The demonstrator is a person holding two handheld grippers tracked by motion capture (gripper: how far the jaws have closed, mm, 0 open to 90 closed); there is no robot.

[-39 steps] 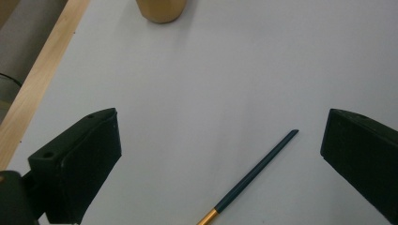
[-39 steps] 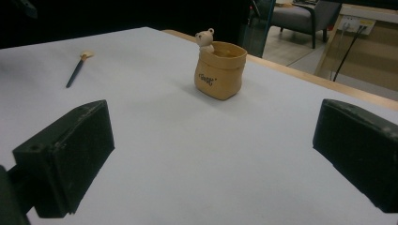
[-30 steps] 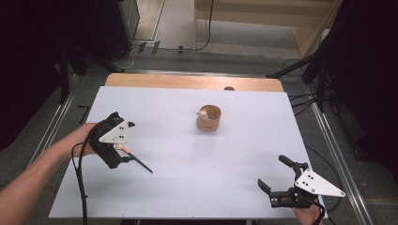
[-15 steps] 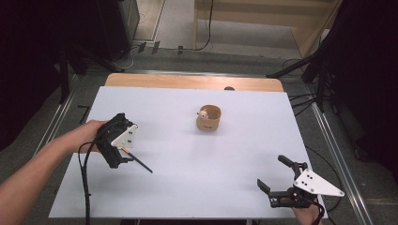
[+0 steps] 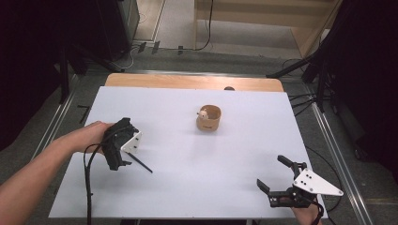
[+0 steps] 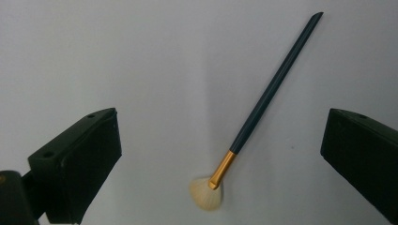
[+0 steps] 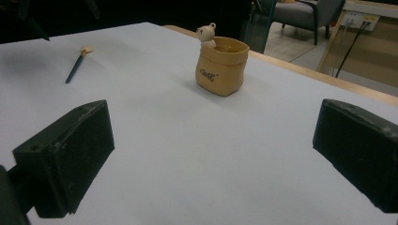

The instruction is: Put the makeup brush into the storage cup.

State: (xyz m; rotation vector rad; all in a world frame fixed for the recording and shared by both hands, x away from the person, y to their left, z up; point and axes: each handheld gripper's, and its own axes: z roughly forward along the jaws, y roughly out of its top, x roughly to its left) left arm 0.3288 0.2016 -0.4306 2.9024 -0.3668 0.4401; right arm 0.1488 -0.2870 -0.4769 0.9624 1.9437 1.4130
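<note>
A makeup brush (image 6: 263,105) with a dark handle, gold ferrule and pale fan bristles lies flat on the white table (image 5: 187,187). In the high view the brush (image 5: 141,163) pokes out just right of my left gripper (image 5: 117,157), which hovers over it. That gripper (image 6: 220,159) is open, its jaws wide apart on either side of the brush without touching it. A tan sack-shaped pot with a small bear on its rim (image 5: 209,118) stands upright mid-table. My right gripper (image 5: 274,173) is open near the front right corner, facing the pot (image 7: 221,65); the brush (image 7: 77,63) lies far left.
A wooden strip (image 5: 187,82) runs along the table's far edge. Metal rails (image 5: 335,150) flank the table on both sides. Cables and dark stands sit on the floor beyond. A chair (image 7: 305,11) stands in the background of the right gripper view.
My left gripper has tipped downward and shifted slightly right over the brush. The right gripper has barely moved.
</note>
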